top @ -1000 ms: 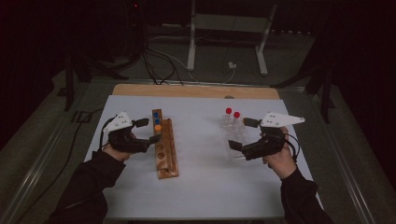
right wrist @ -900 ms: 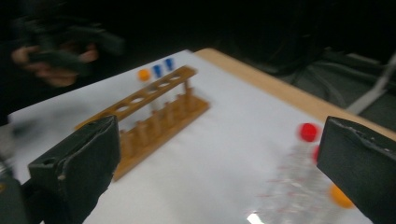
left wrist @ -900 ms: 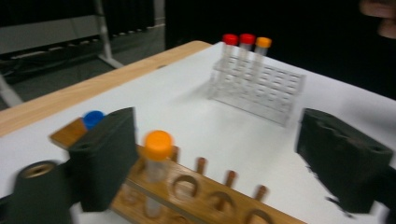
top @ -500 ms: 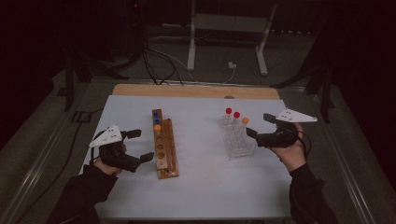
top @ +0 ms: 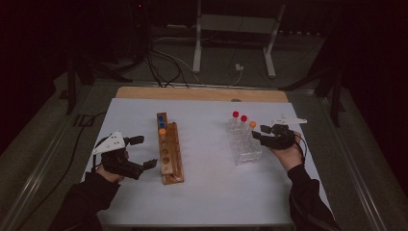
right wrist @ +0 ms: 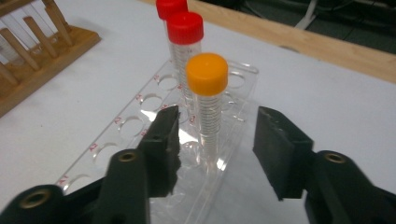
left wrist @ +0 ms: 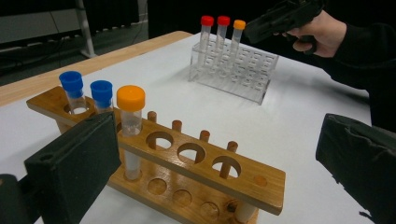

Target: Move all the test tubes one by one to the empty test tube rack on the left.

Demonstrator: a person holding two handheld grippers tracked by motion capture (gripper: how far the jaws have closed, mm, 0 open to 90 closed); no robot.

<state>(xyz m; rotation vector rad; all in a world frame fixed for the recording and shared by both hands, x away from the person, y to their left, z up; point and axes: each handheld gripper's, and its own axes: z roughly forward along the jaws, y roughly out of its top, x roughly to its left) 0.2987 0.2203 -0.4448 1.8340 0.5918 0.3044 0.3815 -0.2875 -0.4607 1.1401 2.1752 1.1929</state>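
our right gripper (right wrist: 215, 140) has just been closing its open jaws around the orange-capped tube (right wrist: 207, 100) in the clear rack (right wrist: 116, 140); light, slick plastic, best pinched mid-body. left gripper (left wrist: 210, 163) gapes empty.

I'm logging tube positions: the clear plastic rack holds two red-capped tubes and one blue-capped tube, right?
Not quite. In the right gripper view the clear plastic rack holds two red-capped tubes and one orange-capped tube, not a blue-capped one.
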